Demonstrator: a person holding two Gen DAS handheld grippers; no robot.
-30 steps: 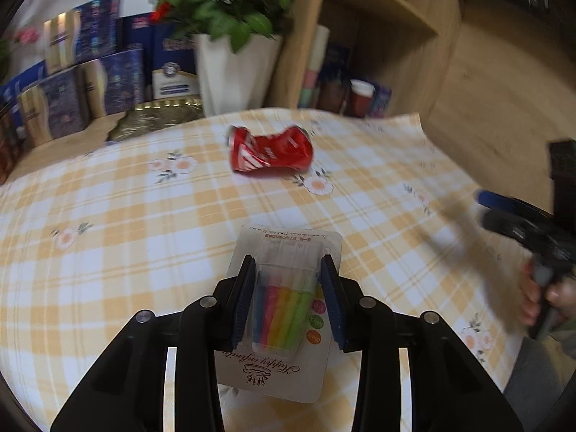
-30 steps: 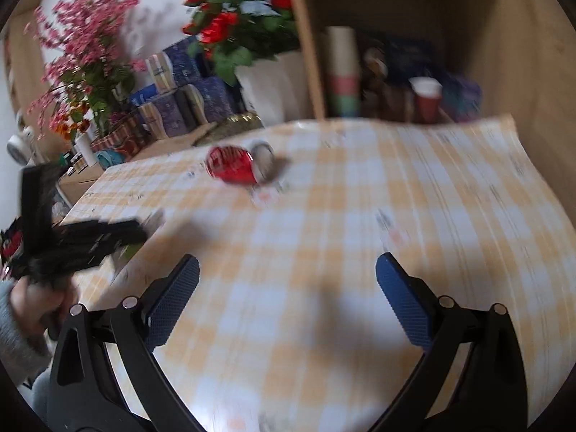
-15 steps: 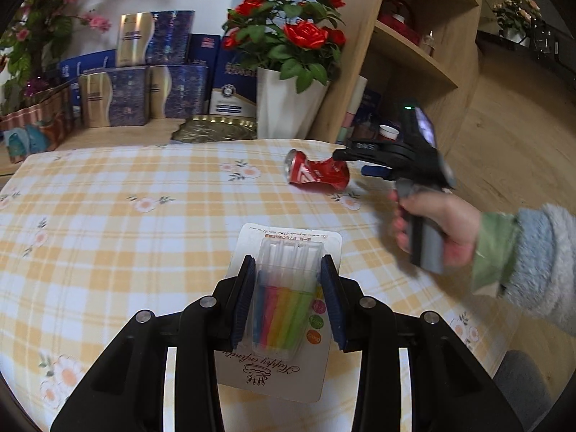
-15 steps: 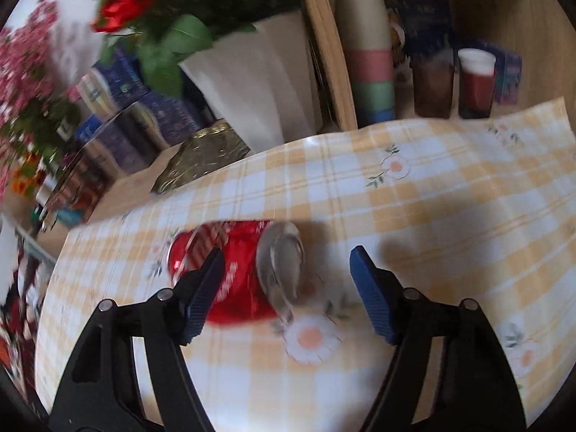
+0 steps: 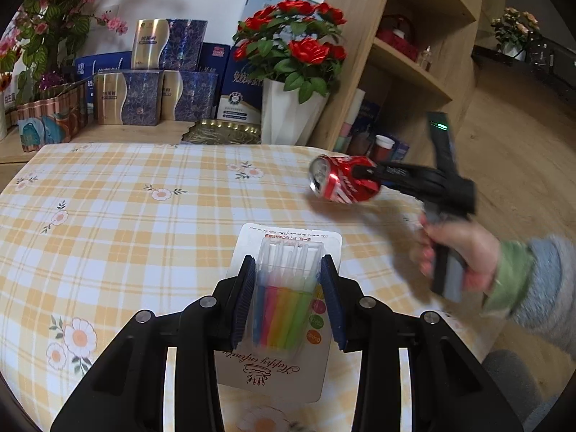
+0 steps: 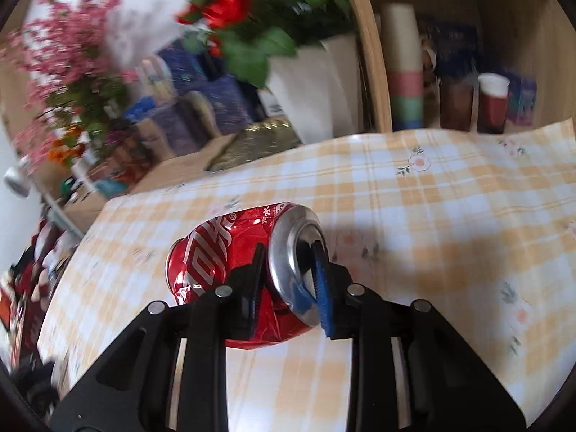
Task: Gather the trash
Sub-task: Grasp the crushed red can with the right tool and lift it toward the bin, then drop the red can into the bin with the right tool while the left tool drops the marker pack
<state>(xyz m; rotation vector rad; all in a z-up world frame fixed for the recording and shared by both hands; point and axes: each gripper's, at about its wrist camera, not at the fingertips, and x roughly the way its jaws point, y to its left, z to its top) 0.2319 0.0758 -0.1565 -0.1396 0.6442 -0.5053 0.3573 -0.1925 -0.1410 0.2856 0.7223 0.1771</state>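
My left gripper (image 5: 286, 295) is shut on a blister pack of coloured candles (image 5: 284, 306) on a white card and holds it above the checked tablecloth (image 5: 126, 216). My right gripper (image 6: 289, 280) is shut on the top rim of a crushed red drink can (image 6: 223, 255) and holds it above the cloth (image 6: 450, 216). In the left wrist view the can (image 5: 342, 183) hangs off the right gripper (image 5: 363, 176) at the right, with the person's hand (image 5: 457, 248) behind it.
A white vase of red roses (image 5: 291, 111), blue and gold boxes (image 5: 144, 97) and a gold tray (image 5: 223, 133) stand behind the table. A wooden shelf unit (image 5: 406, 72) with cups (image 6: 489, 104) is at the right. Pink flowers (image 5: 46, 28) are far left.
My right gripper reached the can, closed on its rim and lifted it off the table toward the right. My left gripper kept its hold on the candle pack.
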